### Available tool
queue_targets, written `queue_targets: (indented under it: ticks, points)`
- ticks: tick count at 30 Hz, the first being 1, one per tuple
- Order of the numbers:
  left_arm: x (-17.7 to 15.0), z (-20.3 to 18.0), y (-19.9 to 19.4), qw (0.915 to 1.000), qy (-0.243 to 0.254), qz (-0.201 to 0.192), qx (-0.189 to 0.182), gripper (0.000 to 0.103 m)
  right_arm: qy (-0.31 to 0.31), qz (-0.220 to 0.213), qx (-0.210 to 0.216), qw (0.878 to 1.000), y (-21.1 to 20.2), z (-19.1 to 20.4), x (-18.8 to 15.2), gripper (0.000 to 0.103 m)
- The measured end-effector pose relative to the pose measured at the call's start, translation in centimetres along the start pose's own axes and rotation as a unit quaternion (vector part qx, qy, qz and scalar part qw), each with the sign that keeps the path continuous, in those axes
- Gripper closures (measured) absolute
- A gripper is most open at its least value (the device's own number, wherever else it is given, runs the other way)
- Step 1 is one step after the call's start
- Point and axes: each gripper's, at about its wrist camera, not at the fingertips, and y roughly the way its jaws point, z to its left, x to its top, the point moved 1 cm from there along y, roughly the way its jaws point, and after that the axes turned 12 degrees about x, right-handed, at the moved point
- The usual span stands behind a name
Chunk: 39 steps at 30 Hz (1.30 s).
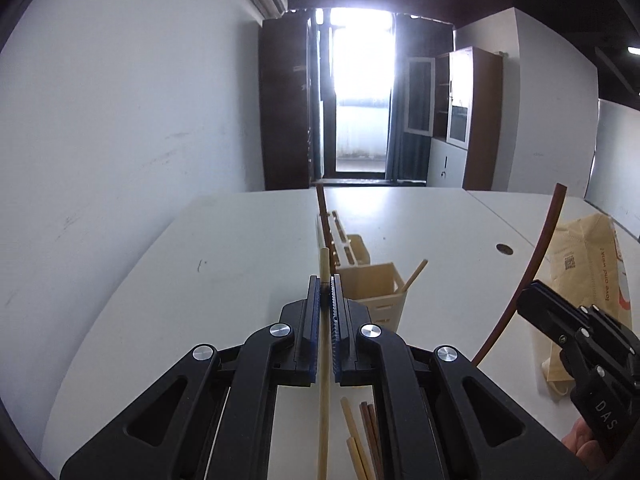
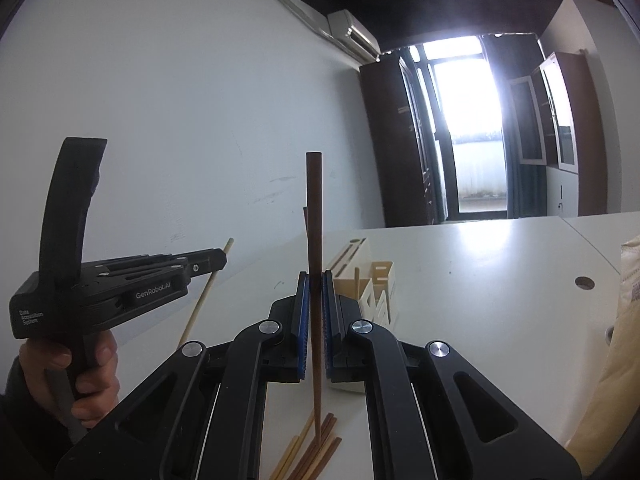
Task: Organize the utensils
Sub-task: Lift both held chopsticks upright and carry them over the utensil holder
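My left gripper (image 1: 325, 285) is shut on a pale bamboo chopstick (image 1: 323, 420) that runs straight up between its blue pads. My right gripper (image 2: 315, 280) is shut on a dark brown chopstick (image 2: 314, 216), held upright. Each gripper also shows in the other's view: the right gripper (image 1: 532, 291) with the dark chopstick (image 1: 550, 236), and the left gripper (image 2: 222, 258) with the pale chopstick (image 2: 202, 304). Both are raised above the white table (image 1: 224, 264). A cream slotted utensil holder (image 1: 376, 284) (image 2: 378, 286) stands just beyond the fingertips, with one pale stick (image 1: 416, 274) leaning in it. Several loose chopsticks (image 1: 362, 436) (image 2: 316, 450) lie on the table below.
A tan paper bag (image 1: 588, 264) (image 2: 628, 300) lies at the table's right. A round cable hole (image 1: 504, 249) is in the tabletop. A white wall runs along the left. A person's hand (image 2: 94, 372) grips the left tool's handle.
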Motion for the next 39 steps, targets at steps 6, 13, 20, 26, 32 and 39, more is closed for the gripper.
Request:
queue_targets:
  ticks: [6,13,20,26,32,39]
  points:
    - [2.9,-0.1,0.2,0.9997,-0.009,-0.023,0.007,0.099,-0.010,-0.010,0.006,1.000,0.7,-0.6,2.4,0.096]
    - [6.2,-0.9,0.3,0.9986,-0.013,-0.050,0.015,0.099,-0.016,-0.026,0.013,0.999,1.9,-1.6,5.4,0.096]
    - [10.2,-1.2,0.8,0.9967,-0.032,-0.074,0.010,0.099,-0.030,-0.048,0.016,0.998,2.1,-2.0,7.8,0.096]
    - [11.9,-1.3,2.0,0.9951,-0.047,-0.087,-0.002,0.099,-0.036,-0.066,0.020,0.997,2.5,-2.5,9.2,0.096]
    - [12.3,-2.1,4.1,0.9936,-0.061,-0.090,-0.030,0.099,-0.039,-0.067,0.021,0.997,3.6,-2.7,9.0,0.096]
    - [12.1,-2.0,6.8,0.9888,-0.104,-0.082,-0.068,0.099,-0.033,-0.055,0.021,0.998,4.5,-3.2,7.4,0.096]
